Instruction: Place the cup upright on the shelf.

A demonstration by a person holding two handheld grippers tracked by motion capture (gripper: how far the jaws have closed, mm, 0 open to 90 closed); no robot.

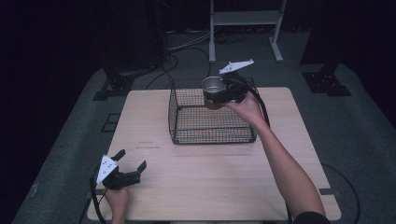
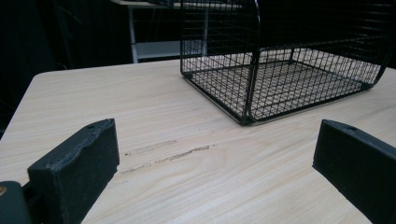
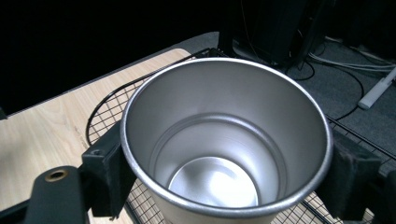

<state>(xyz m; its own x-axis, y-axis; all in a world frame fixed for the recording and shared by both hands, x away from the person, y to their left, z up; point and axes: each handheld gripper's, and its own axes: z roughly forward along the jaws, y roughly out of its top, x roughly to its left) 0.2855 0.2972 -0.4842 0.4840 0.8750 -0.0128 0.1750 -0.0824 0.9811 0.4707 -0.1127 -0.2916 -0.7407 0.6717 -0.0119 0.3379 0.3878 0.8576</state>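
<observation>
Dark room, pale wooden table [image 1: 210, 177] with a black wire basket [image 1: 187, 123] at its far middle, open on top. Your right gripper [image 1: 215, 93] is clamped on a metal cup [image 1: 212, 86], jaws pressing the outer wall on opposite sides just under the rim; the right gripper view looks straight down into the cup [image 3: 224, 154], empty and upright. It hangs above the far right part of the basket, not touching the wire as far as I can tell.

Handling, as a guess: thin steel, so light and stiff, no squash under the jaws, not fragile. Smooth brushed wall looks slippery and tapers toward the base, so a grip low down may slide. Hold where you are now, high on the wall under the rolled rim, which gives the pads a lip to catch. Keep it level; tilt and it could pivot between the jaws. Basket floor is wire mesh [image 2: 280, 84], so set it down flat or it may rock.

Your left gripper [image 1: 132, 162] rests at the near left corner, jaws wide apart, nothing between them, bare table ahead.
</observation>
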